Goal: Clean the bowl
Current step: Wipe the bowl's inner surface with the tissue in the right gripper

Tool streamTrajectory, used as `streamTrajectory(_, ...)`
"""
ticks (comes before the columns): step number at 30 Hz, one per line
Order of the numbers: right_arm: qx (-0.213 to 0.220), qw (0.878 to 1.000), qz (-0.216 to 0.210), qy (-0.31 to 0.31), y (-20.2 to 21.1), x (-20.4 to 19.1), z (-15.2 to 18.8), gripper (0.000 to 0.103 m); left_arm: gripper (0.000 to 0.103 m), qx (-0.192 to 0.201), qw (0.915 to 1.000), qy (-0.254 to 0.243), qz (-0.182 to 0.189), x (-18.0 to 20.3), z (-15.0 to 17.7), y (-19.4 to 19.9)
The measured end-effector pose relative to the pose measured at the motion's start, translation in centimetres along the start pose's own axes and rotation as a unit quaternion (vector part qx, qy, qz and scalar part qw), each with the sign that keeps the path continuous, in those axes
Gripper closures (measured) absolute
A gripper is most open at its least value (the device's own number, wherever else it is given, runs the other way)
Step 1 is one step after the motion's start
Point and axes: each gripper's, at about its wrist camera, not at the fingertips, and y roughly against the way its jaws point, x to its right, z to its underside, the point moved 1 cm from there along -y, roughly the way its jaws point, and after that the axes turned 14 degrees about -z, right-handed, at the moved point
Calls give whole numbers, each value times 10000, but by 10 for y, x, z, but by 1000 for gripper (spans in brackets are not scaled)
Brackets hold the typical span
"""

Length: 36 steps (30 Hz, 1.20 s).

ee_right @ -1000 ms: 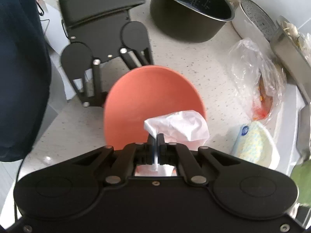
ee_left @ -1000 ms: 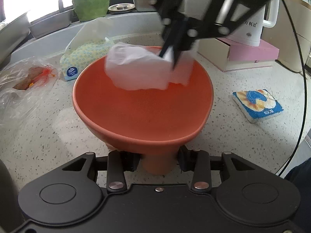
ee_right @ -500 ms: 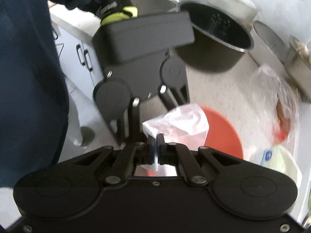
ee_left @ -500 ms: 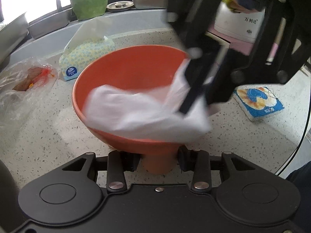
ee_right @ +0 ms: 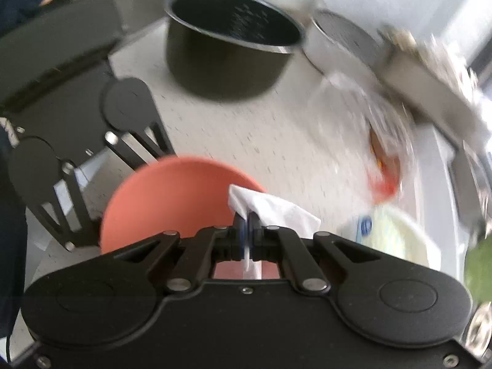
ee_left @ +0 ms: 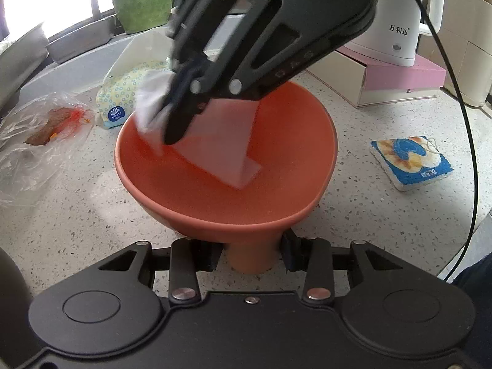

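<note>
The round orange plastic bowl is held by its short foot in the left gripper, above the speckled white counter, tipped so its mouth faces up and away. A white paper tissue is pinched tight in the right gripper and pressed inside the bowl.

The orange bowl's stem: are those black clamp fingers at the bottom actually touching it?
Touching. In the left wrist view the left gripper has a finger pressed against each side of the orange bowl at its stem, no gap showing.
</note>
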Motion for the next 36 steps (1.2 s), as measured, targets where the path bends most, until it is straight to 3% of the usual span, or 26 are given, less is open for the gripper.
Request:
streamTrajectory(8,-95,9992,-344,-169,-3,-27,22,100,65,6,10000,9,-32,2,-2,3)
streamTrajectory(14,148,9975,-685,-27,-6,-55,13,101,65,25,10000,-39,-23,0,0,3)
streamTrajectory(23,670,9974,-196,-151,-4,-39,-9,100,65,30,9999,-83,-71,4,3,6)
streamTrajectory(28,494,9971,280,-509,-7,-17,6,100,65,56,9999,-98,-121,8,6,9)
streamTrajectory(36,118,9970,320,-700,21,-32,42,100,65,54,9999,-99,-76,5,7,10)
